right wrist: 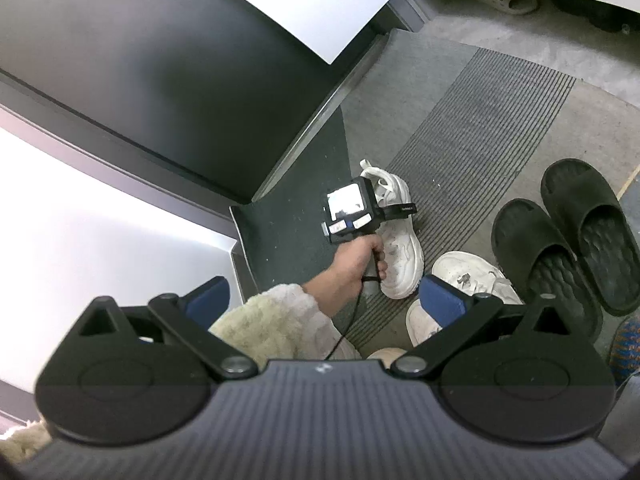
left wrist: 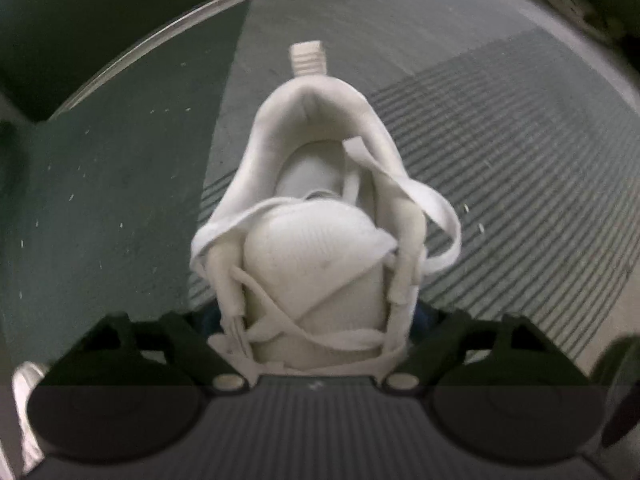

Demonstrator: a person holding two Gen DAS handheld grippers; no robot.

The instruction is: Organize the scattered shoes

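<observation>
left gripper (left wrist: 316,320) reaches down, fingers clamped on a scuffed white sneaker (left wrist: 320,208) with loose laces, while the right gripper (right wrist: 324,296) hangs empty, fingers apart.

Scuffed white mesh sneaker (left wrist: 316,264), matt black rubbery slides (right wrist: 568,240), ribbed grey mat (right wrist: 480,128).

The left wrist view looks steeply down, very close over a white sneaker (left wrist: 316,216) on the ribbed mat (left wrist: 500,184). The right wrist view sits higher and farther back (facing down and forward), taking in that same sneaker (right wrist: 400,236), mat (right wrist: 472,136) and the left gripper (right wrist: 390,210).
</observation>
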